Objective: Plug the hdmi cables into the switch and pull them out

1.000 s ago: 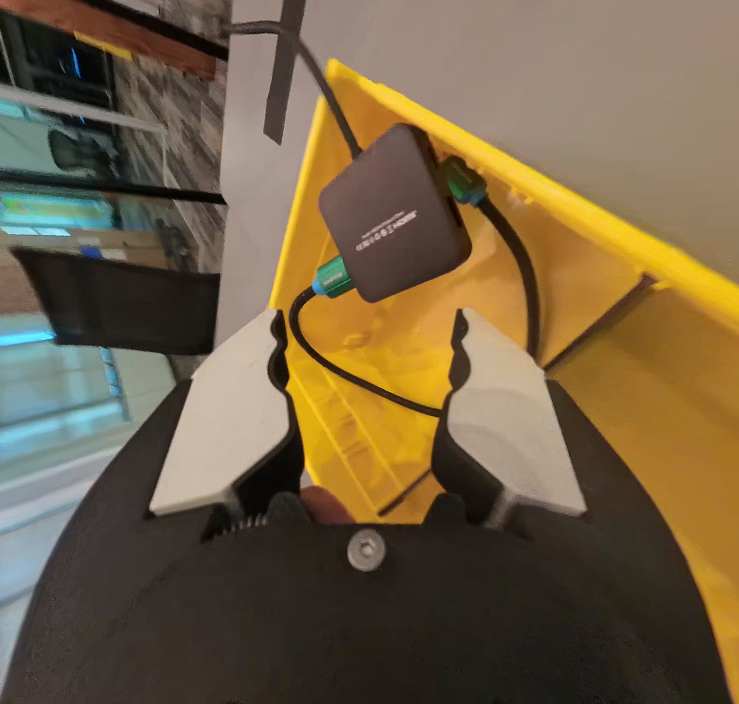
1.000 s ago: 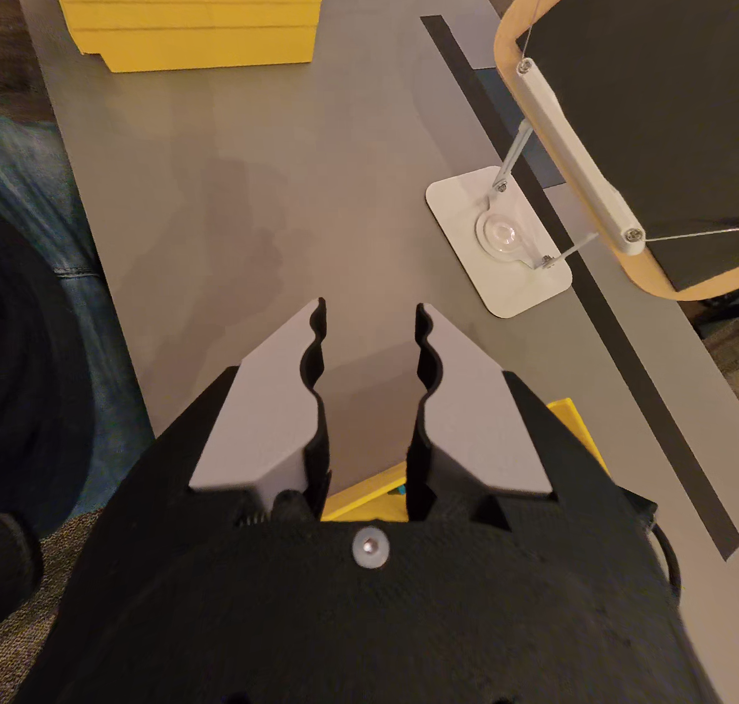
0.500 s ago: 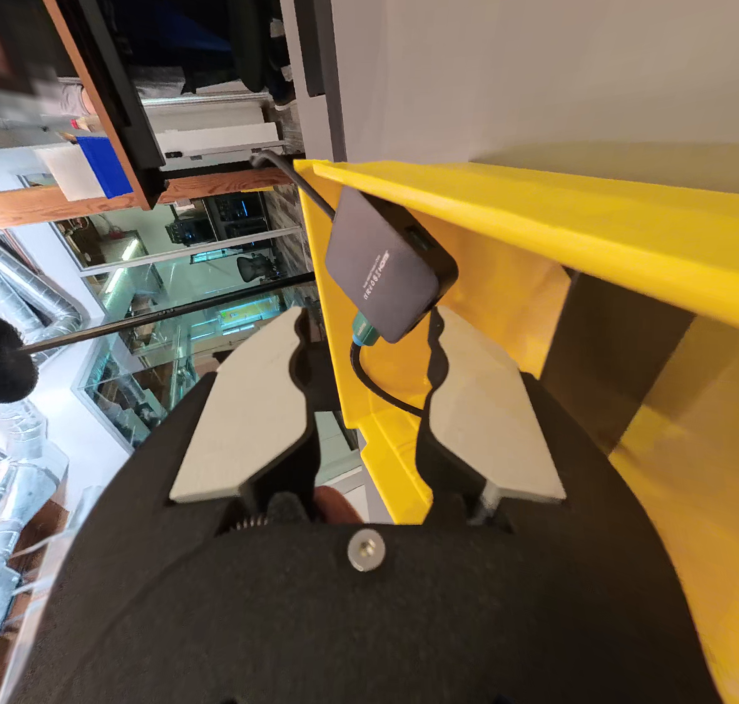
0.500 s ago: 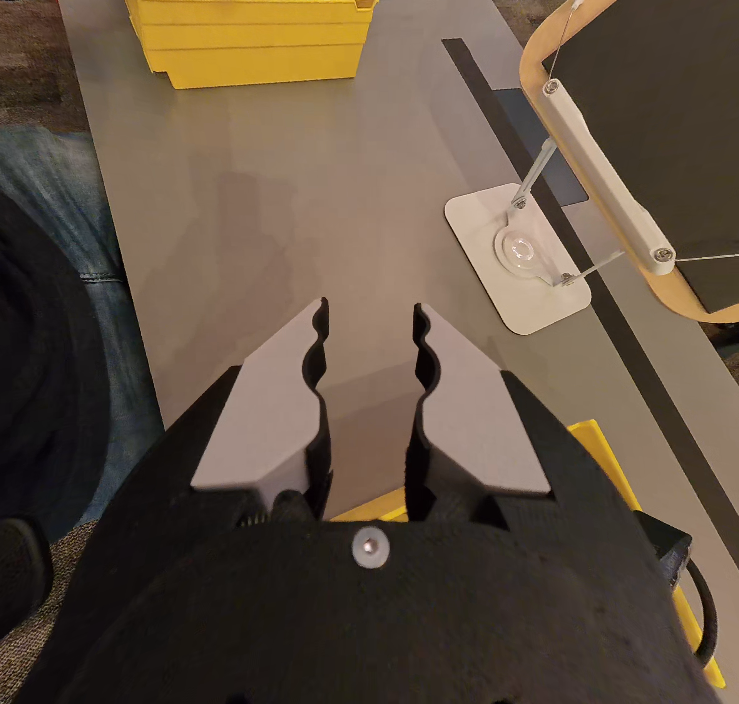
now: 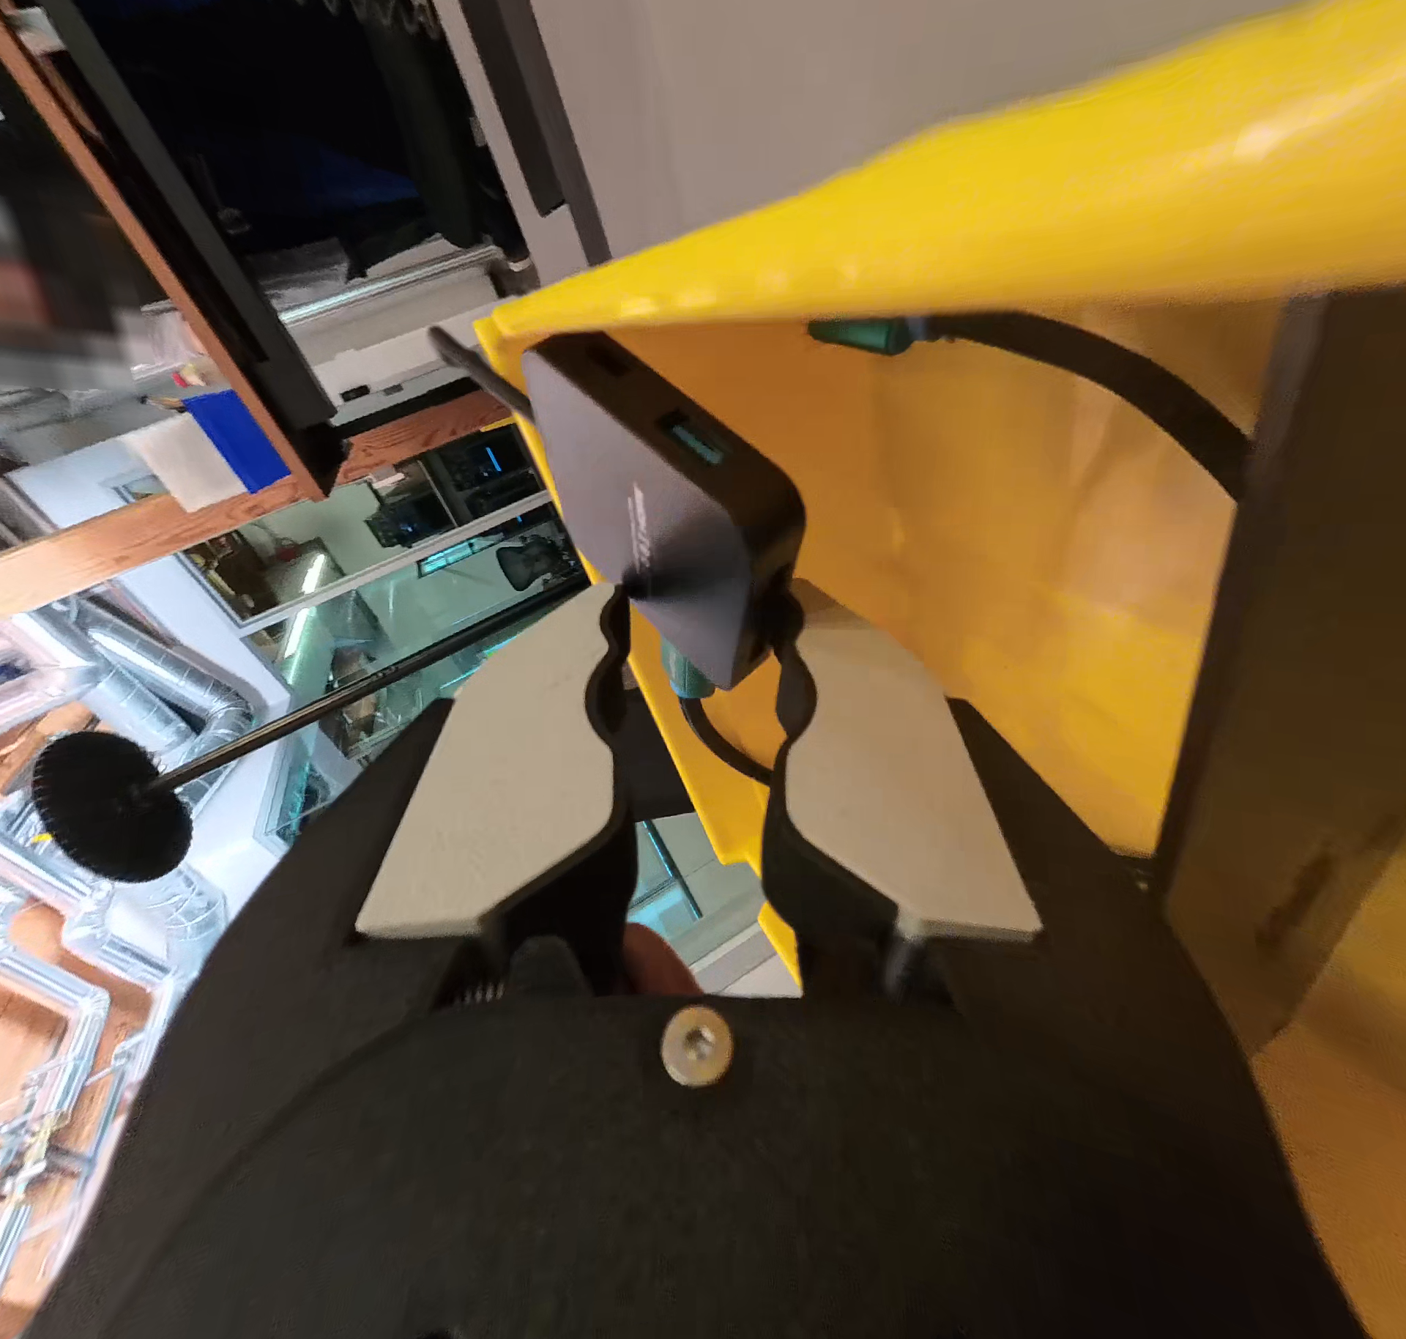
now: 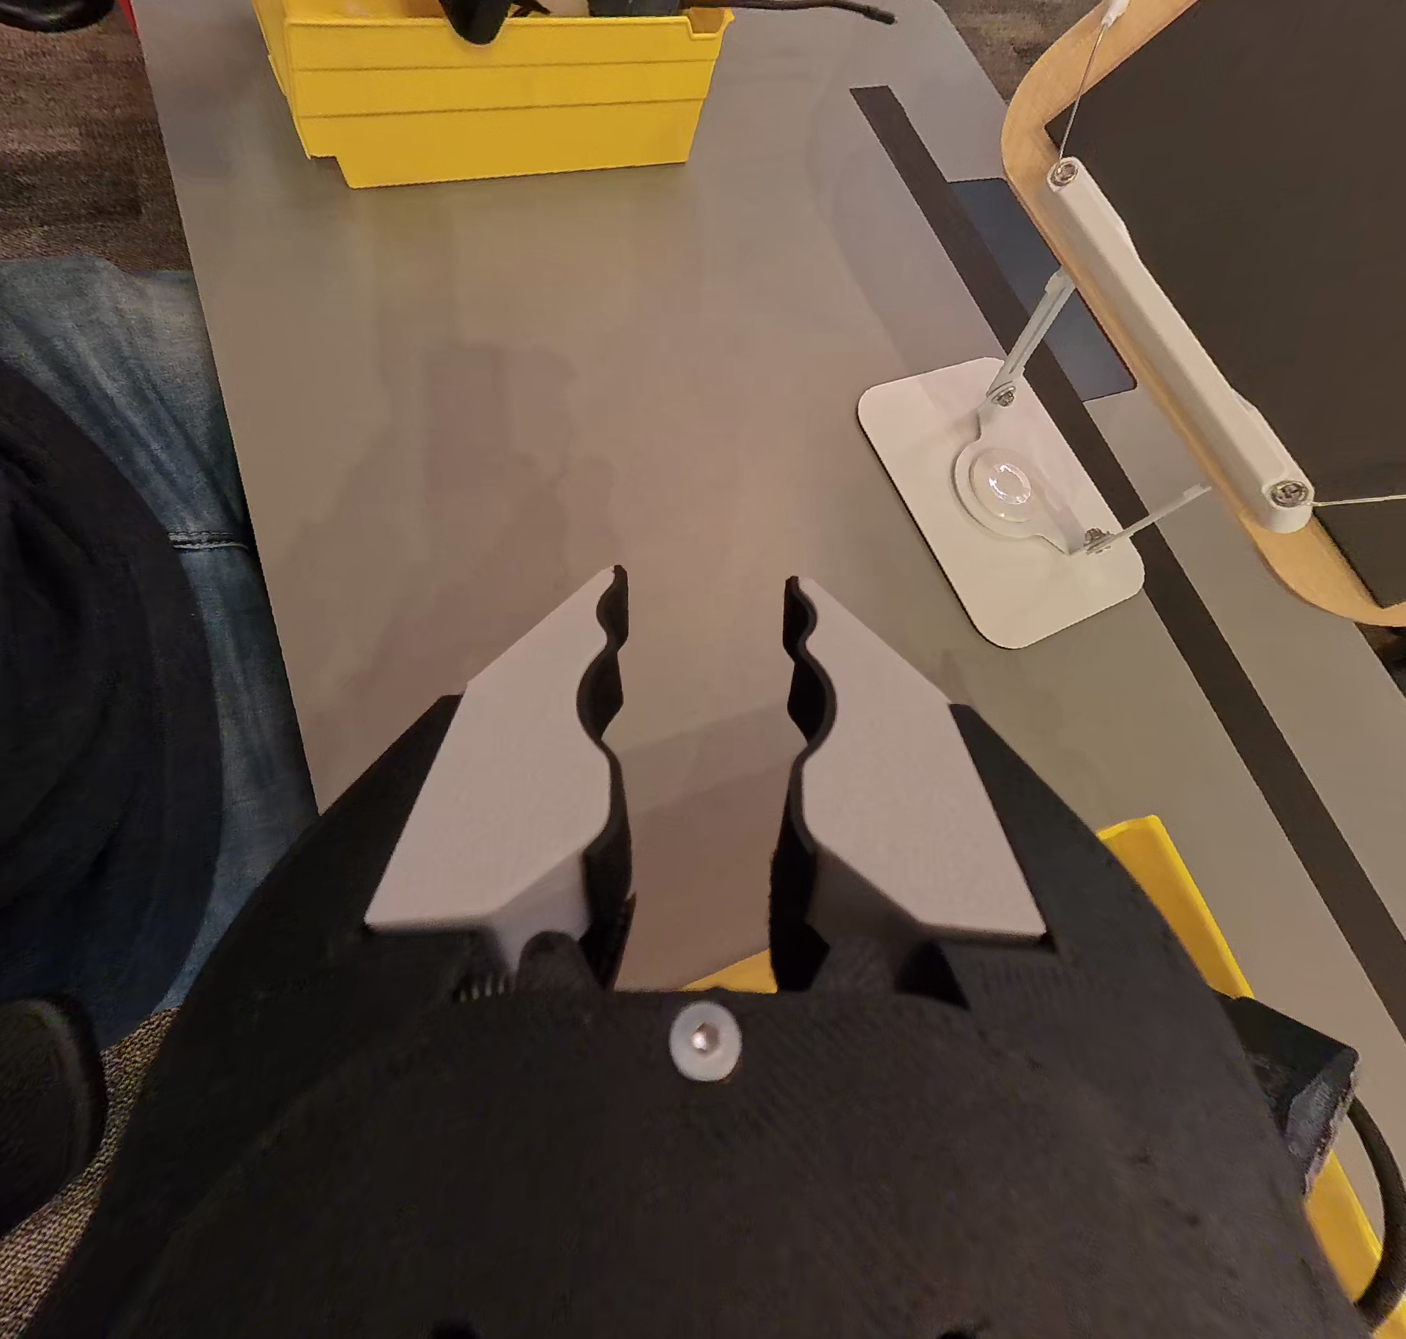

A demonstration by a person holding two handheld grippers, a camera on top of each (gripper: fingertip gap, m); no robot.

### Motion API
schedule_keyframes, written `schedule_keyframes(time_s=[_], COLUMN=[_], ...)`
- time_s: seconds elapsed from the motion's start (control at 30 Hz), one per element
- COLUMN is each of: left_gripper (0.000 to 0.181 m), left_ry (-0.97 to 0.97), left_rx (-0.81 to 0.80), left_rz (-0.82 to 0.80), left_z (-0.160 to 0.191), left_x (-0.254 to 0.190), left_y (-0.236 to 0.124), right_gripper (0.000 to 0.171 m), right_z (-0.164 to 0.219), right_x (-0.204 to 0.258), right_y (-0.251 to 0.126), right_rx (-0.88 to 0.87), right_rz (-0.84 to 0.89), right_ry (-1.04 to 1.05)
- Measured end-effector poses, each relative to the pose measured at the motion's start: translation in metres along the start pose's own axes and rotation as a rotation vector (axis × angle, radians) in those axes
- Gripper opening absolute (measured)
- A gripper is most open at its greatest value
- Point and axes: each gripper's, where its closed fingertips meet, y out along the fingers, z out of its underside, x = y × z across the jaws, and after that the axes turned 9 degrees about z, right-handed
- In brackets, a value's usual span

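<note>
L wrist view only: left gripper (image 5: 696, 606) clamps switch (image 5: 658, 511) in yellow bin (image 5: 989, 541). R view: right gripper (image 6: 706, 579) apart, empty, bin at 12 o'clock.

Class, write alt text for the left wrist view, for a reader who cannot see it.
The left gripper reaches into a yellow bin, its fingers either side of a corner of a black switch. A green-ended cable is plugged into the switch; another green plug lies loose farther inside.

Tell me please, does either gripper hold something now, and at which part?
The left gripper has its fingers around the near corner of the black switch in the yellow bin; whether they pinch it cannot be told. The right gripper holds nothing.
</note>
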Motion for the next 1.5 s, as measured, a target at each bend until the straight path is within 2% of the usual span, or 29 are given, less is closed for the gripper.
schedule_keyframes(time_s=[0.1, 0.33, 0.57, 0.7, 0.87, 0.93, 1.07, 1.33, 1.5], left_gripper=[0.021, 0.014, 0.014, 0.013, 0.013, 0.013, 0.013, 0.013, 0.013], left_ry=[-0.025, -0.194, -0.271, -0.244, -0.162, -0.147, -0.14, -0.099, -0.069], left_rx=[-0.007, -0.061, -0.102, -0.121, -0.18, -0.213, -0.251, -0.328, -0.348], left_rz=[-0.12, -0.263, -0.42, -0.525, -0.612, -0.609, -0.588, -0.514, -0.486], left_z=[0.002, 0.005, -0.004, -0.039, -0.116, -0.148, -0.202, -0.27, -0.295], left_x=[0.013, 0.043, 0.101, 0.131, 0.145, 0.145, 0.141, 0.124, 0.112], left_y=[-0.008, -0.035, -0.101, -0.149, -0.191, -0.2, -0.207, -0.198, -0.194], right_gripper=[0.039, 0.039, 0.044, 0.057, 0.082, 0.095, 0.104, 0.098, 0.07], right_z=[-0.002, -0.011, -0.035, -0.066, -0.11, -0.122, -0.133, -0.102, -0.079], right_x=[0.003, 0.012, 0.028, 0.044, 0.057, 0.06, 0.053, 0.041, 0.033], right_y=[0.001, 0.007, 0.02, 0.039, 0.068, 0.079, 0.094, 0.119, 0.123], right_rx=[-0.013, -0.03, -0.1, -0.191, -0.332, -0.362, -0.395, -0.308, -0.25], right_rz=[-0.008, -0.035, -0.046, -0.035, -0.007, 0.013, 0.068, 0.029, -0.035], right_ry=[0.005, -0.006, -0.01, -0.011, 0.047, 0.055, 0.105, 0.231, 0.326])
